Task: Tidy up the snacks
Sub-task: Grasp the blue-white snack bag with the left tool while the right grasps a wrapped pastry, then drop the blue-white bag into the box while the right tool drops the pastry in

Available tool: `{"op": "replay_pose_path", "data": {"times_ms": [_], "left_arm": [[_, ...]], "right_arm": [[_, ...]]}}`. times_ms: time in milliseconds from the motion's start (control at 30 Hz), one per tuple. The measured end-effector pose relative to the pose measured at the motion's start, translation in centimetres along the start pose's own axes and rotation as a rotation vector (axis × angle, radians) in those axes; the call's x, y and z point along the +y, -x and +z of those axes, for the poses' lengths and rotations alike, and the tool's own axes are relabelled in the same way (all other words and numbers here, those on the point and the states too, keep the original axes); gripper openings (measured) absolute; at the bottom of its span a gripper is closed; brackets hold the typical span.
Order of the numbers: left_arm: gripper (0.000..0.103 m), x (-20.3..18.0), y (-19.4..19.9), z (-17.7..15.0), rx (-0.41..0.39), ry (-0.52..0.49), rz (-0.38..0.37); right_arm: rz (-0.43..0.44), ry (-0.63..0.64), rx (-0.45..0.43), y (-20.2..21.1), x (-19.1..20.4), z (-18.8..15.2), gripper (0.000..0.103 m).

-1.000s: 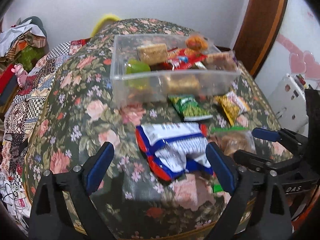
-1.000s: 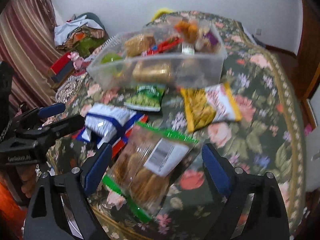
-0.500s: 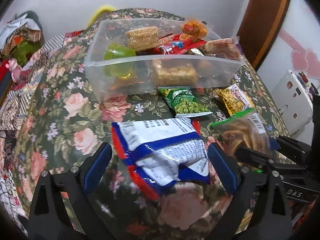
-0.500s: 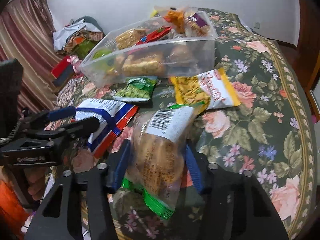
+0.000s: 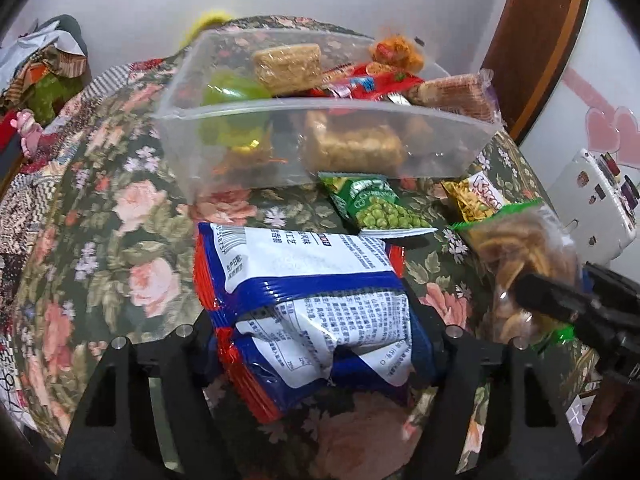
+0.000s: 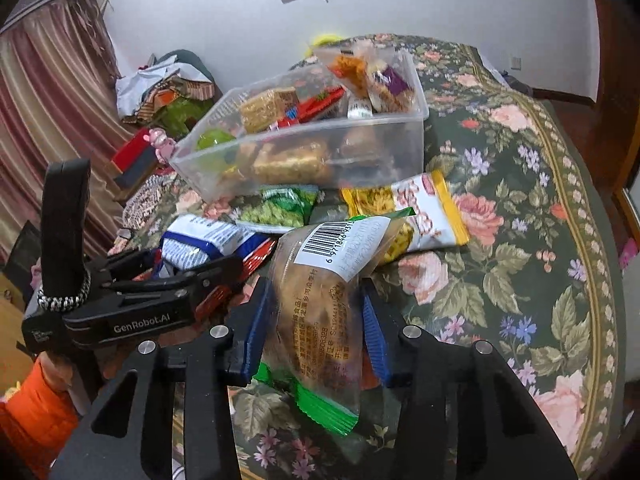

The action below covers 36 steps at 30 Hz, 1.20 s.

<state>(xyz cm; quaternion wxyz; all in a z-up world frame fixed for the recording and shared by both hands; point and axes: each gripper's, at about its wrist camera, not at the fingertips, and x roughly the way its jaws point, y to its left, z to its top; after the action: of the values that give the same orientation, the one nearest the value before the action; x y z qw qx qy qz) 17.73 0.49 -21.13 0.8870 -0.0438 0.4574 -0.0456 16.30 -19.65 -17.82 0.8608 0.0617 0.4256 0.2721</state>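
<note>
My left gripper (image 5: 320,344) is shut on a blue, white and red snack pack (image 5: 308,292), which also shows in the right wrist view (image 6: 200,244). My right gripper (image 6: 316,332) is shut on a clear bag of brown pastries with green ends (image 6: 320,300) and holds it lifted; the bag also shows in the left wrist view (image 5: 524,256). A clear plastic bin (image 5: 440,156) full of snacks stands behind on the floral cloth; it also shows in the right wrist view (image 6: 392,152). A green pea packet (image 5: 376,208) and a yellow packet (image 6: 416,212) lie in front of the bin.
The floral-covered table (image 6: 520,184) curves away on all sides. Clothes and a red box (image 6: 136,156) lie to the left beyond the table. A wooden door frame (image 5: 536,40) and a white appliance (image 5: 592,204) stand to the right.
Both grippers have closed: the left on the blue and white pack, the right on the pastry bag, which has lifted off the cloth. Both moved closer to the bin.
</note>
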Motion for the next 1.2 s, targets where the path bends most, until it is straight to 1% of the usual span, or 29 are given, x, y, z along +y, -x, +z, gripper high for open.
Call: {"op": "replay_pose_path", "data": {"times_ms": [200, 333, 567, 767, 867, 933, 1033, 1200], "left_arm": [[0.071, 0.9, 3.5, 1.1, -0.079, 0.011, 0.003], [0.071, 1.4, 5.6, 2.6, -0.131, 0.018, 0.003], [0.072, 2.3, 7.3, 5.8, -0.2, 0.019, 0.024], [0.072, 3.0, 6.9, 8.6, -0.22, 0.025, 0.024], [0.072, 3.5, 5.7, 9.9, -0.197, 0.026, 0.005], [0.072, 3.6, 4.9, 10.5, -0.18, 0.019, -0.003], [0.072, 3.6, 3.7, 11.3, -0.17, 0.009, 0.01], [0.072, 3.7, 2.8, 12.8, -0.182, 0.006, 0.006]], "right_arm": [[0.007, 0.006, -0.058, 1.2, 0.4, 1.6, 0.039], [0.014, 0.02, -0.106, 1.8, 1.0, 3.2, 0.039], [0.016, 0.056, -0.178, 2.2, 1.7, 6.2, 0.039], [0.015, 0.085, -0.211, 1.4, 2.2, 8.7, 0.039], [0.02, 0.099, -0.214, 0.6, 2.5, 9.6, 0.039], [0.025, 0.108, -0.203, -0.2, 2.6, 10.2, 0.04], [0.036, 0.118, -0.179, -1.5, 2.6, 11.2, 0.04], [0.031, 0.144, -0.136, -3.7, 2.7, 12.9, 0.039]]}}
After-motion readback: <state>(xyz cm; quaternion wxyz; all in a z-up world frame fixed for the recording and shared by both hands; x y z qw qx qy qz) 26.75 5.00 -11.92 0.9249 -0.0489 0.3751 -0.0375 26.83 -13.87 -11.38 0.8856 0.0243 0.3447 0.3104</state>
